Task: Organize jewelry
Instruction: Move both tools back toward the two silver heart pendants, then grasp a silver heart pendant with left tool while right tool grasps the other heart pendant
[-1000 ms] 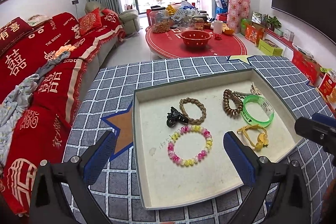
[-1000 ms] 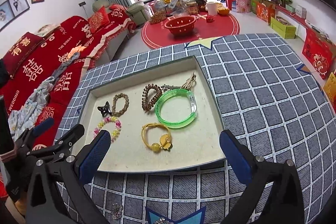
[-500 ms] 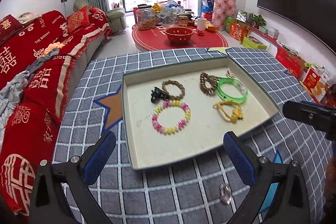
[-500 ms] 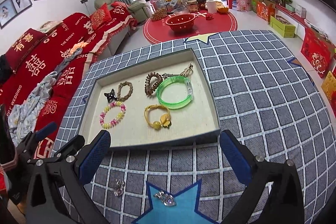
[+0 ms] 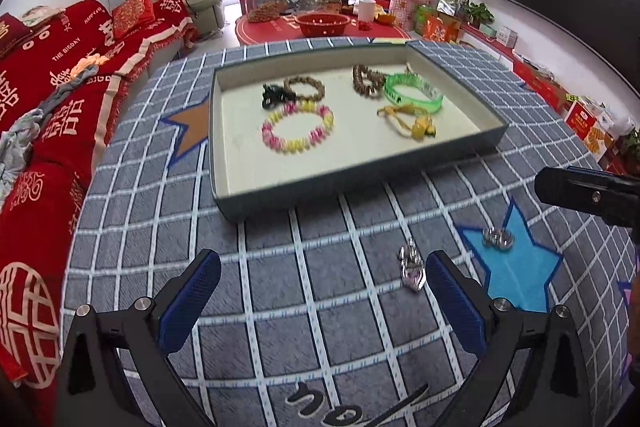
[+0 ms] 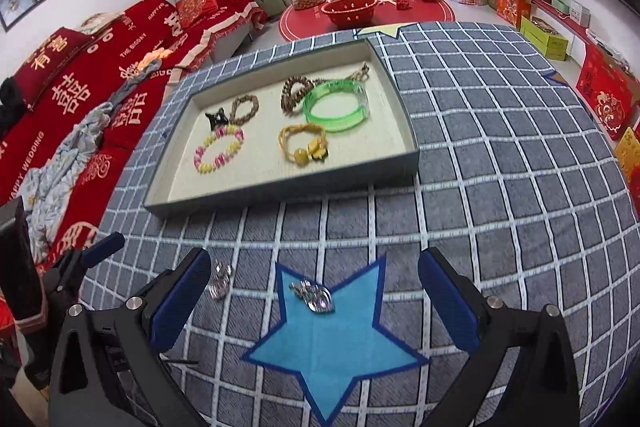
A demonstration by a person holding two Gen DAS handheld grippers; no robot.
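A shallow grey tray [image 5: 352, 183] [image 6: 280, 189] on the checked tablecloth holds several pieces: a pink-yellow bead bracelet [image 5: 298, 131] [image 6: 218, 151], a green bangle [image 5: 414, 93] [image 6: 336, 107], a yellow bracelet [image 5: 412, 119] [image 6: 304, 147], brown bracelets and a black clip [image 5: 272, 95]. Two silver pieces lie on the cloth in front of the tray: one [image 5: 411, 265] [image 6: 220, 281] on grey squares, one [image 5: 497, 237] [image 6: 314, 297] on a blue star. My left gripper [image 5: 320, 297] is open and empty. My right gripper [image 6: 314, 301] is open and empty, around the silver piece on the star.
A red sofa [image 5: 60, 87] runs along the left of the table. A round red table [image 6: 368, 15] with a red bowl and clutter stands beyond. Boxes line the right wall. The right gripper shows at the right edge of the left wrist view [image 5: 592, 193].
Both grippers have pulled back from over the tray toward the near side of the table and dropped lower. The two silver pieces have come into view. Both stayed open.
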